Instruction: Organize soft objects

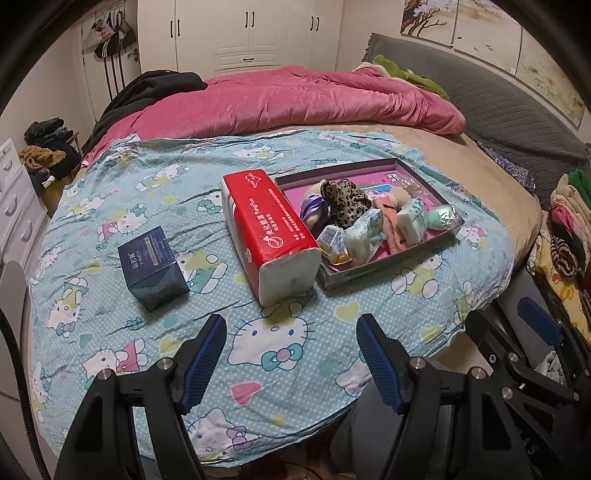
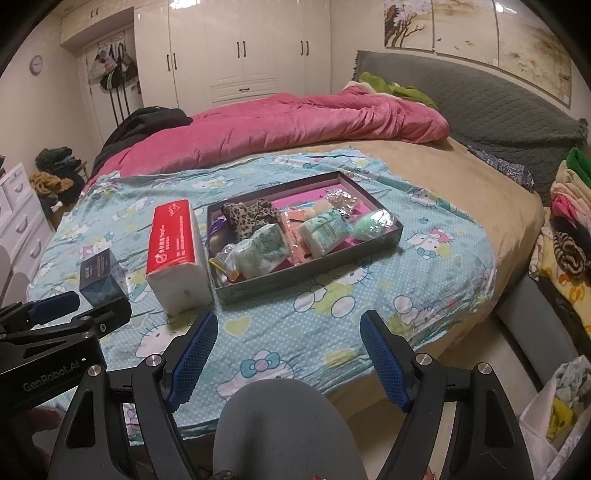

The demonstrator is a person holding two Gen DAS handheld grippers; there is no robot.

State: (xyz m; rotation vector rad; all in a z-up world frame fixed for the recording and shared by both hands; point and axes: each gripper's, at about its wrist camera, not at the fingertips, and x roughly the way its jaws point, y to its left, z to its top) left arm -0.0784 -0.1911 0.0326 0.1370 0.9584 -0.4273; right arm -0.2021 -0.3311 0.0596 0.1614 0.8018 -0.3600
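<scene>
With both grippers point(image 1: 291, 363) point(image 2: 290, 356) released and empty, reach far past the tissue pack point(image 1: 271, 236) into the tray point(image 1: 376, 271), pinching one soft item squarely.

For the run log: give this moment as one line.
left gripper: open, empty | right gripper: open, empty | tissue pack: on sheet beside tray | tray: holds soft items | stage: not yet begun

A bedroom under warm indoor light: tall glossy white wardrobe doors with dark handles point(image 2: 240, 51) fill the far wall. A wide bed with a quilted grey headboard point(image 2: 491, 110) carries a rumpled pink quilt point(image 2: 295, 122) and a teal cartoon-cat sheet point(image 2: 332, 314). White drawers point(image 2: 18, 218) stand at left; blossom-painting panels point(image 2: 461, 26) hang above.
</scene>
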